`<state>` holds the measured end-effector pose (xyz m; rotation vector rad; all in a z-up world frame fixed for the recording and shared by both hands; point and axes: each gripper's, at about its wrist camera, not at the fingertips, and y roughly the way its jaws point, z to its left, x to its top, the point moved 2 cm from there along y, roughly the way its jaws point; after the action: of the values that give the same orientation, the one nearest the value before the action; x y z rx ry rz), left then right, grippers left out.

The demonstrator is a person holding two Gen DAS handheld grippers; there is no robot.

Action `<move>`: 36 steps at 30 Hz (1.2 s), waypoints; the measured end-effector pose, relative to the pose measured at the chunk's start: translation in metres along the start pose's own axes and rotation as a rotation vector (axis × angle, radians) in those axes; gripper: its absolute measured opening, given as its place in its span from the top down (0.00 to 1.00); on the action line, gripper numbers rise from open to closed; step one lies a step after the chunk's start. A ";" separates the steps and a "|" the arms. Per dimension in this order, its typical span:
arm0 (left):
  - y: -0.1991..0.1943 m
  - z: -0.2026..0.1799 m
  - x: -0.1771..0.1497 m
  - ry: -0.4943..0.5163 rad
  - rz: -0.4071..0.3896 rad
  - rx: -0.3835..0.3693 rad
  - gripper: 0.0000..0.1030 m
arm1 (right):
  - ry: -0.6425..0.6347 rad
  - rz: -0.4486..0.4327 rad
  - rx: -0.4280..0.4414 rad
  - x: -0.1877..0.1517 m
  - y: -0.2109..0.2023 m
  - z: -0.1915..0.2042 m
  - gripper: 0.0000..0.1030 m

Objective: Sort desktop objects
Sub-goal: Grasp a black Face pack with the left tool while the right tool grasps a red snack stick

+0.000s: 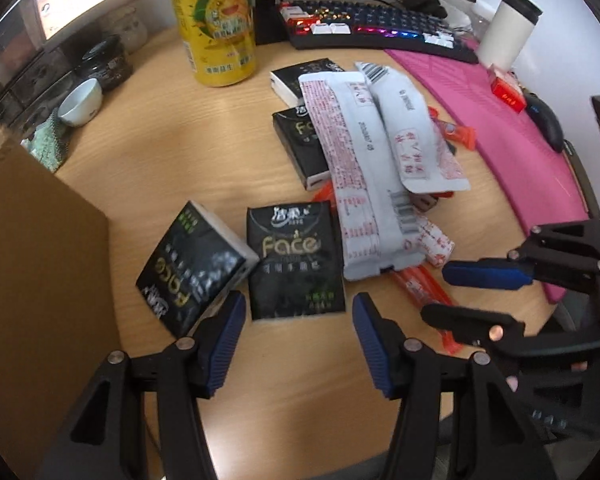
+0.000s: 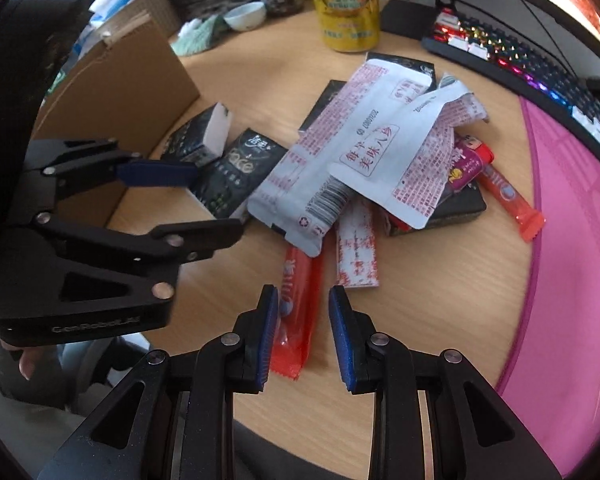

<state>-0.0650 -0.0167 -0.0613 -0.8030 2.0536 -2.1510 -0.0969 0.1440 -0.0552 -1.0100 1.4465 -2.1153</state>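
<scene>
Black "Face" tissue packs lie on the wooden desk (image 1: 160,160). One pack lies flat (image 1: 296,260) and another is tilted (image 1: 192,268) to its left. My left gripper (image 1: 298,336) hangs open just above the flat pack's near edge, touching nothing; it also shows in the right wrist view (image 2: 218,204). A pile of white sachets (image 2: 340,152) covers more black packs and red sticks. One red stick sachet (image 2: 298,308) lies on the desk between the jaws of my right gripper (image 2: 304,328). Those jaws stand narrowly open, and only the left pad is near the stick.
A cardboard box (image 1: 40,260) stands at the left. A yellow can (image 1: 216,20), a tea cup (image 1: 80,102), a lit keyboard (image 1: 380,24) and a white tumbler (image 1: 508,28) line the back. A pink mat (image 2: 572,240) with a mouse (image 1: 548,124) lies on the right.
</scene>
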 end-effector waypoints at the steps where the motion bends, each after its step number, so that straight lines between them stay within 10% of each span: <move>1: 0.003 0.000 0.003 -0.003 0.003 0.009 0.41 | -0.003 0.001 -0.002 0.001 0.002 0.000 0.72; 36: -0.025 0.019 -0.049 -0.044 0.002 -0.035 0.43 | 0.117 -0.016 -0.029 -0.051 -0.033 -0.030 0.80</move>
<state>-0.0077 -0.0118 -0.0540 -0.8437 2.0758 -2.0825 -0.0827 0.2102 -0.0485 -0.9255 1.5324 -2.2036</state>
